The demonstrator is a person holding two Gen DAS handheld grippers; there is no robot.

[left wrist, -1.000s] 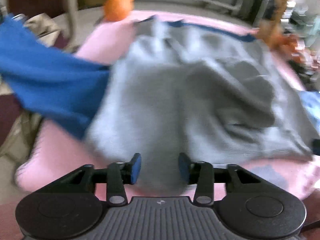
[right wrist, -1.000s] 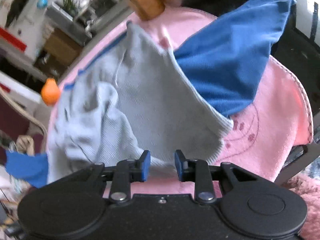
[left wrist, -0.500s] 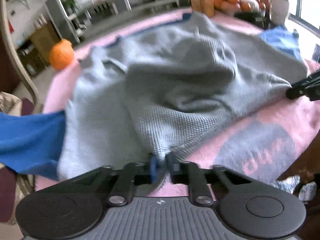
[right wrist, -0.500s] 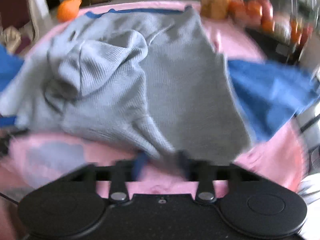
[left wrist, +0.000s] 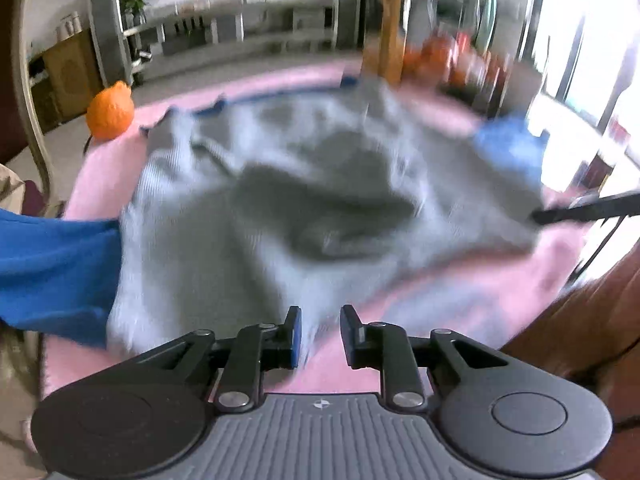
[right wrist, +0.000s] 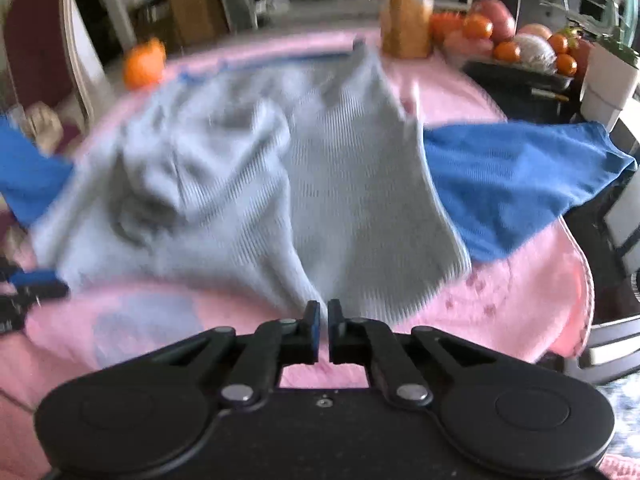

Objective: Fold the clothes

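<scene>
I see a grey knit sweater (right wrist: 328, 184) lying rumpled across the middle of a round table covered in a pink cloth (right wrist: 520, 300), with a blue garment (right wrist: 520, 176) spread beneath it and sticking out past the table's left and right edges. My right gripper (right wrist: 323, 322) sits at the table's near edge with its fingers drawn almost together, pinching a pulled-up peak of the sweater's hem between the pads. My left gripper (left wrist: 318, 334) hangs over the near edge further to the left, its fingers parted with a clear gap; a point of grey fabric lies in that gap, but the blur keeps me from telling whether the pads touch it. In the left wrist view the sweater (left wrist: 304, 200) is heaped in soft folds, the blue garment (left wrist: 52, 268) drapes off the left edge, and the pink cloth (left wrist: 460, 304) shows bare near the right. An orange fruit (left wrist: 109, 111) rests at the far left edge. At the far edge stands a tall amber bottle (right wrist: 406, 20), and beyond the far right edge a dark tray of fruit (right wrist: 516, 46) sits apart.
</scene>
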